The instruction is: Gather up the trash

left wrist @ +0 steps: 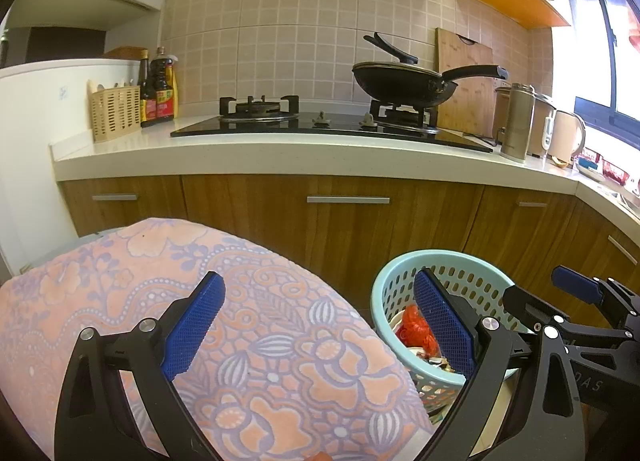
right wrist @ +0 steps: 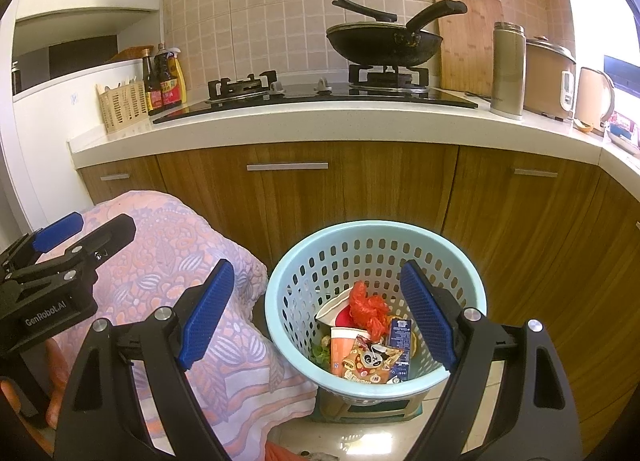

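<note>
A light blue perforated basket [right wrist: 376, 235] stands on the floor before the wooden cabinets; it also shows in the left wrist view [left wrist: 404, 267]. Inside lie a red plastic bag [right wrist: 368, 307], a paper cup [right wrist: 344, 349], a snack wrapper [right wrist: 370, 361] and a small dark carton [right wrist: 400, 345]. My right gripper [right wrist: 318, 315] is open and empty, just above the basket's near rim. My left gripper [left wrist: 320, 325] is open and empty over a pink flowered cloth [left wrist: 248, 345], left of the basket. Each gripper shows in the other's view.
The cloth covers a rounded seat-like object [right wrist: 168, 261] beside the basket. Behind runs a white countertop [right wrist: 320, 121] with a gas hob, a black wok [right wrist: 384, 41], sauce bottles [right wrist: 164, 77], a steel flask [right wrist: 508, 69], a rice cooker and a kettle.
</note>
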